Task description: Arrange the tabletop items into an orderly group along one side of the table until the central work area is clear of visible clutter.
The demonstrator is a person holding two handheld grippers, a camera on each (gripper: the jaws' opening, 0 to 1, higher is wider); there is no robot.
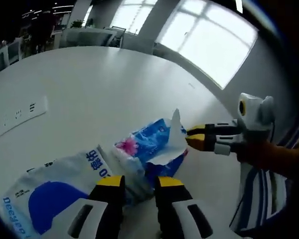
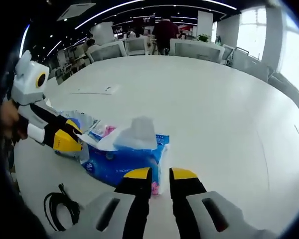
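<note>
We hold both grippers at the blue tissue pack (image 2: 124, 162) on the white table (image 2: 204, 109): left gripper (image 1: 139, 185) pinching its near end, right gripper (image 2: 159, 175) pinching its edge.

blue tissue pack (image 2: 127, 162), tissue protruding, white bag (image 1: 50, 194) beside

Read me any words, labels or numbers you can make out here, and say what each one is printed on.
"Deca...": blue letters, cut off at the frame edge, on the white and blue pack in the left gripper view.
Blue characters near that pack's upper corner: too blurred to read.
Print on the blue tissue pack: too blurred to read.
Marks on the flat white panel on the table: too small to read.
</note>
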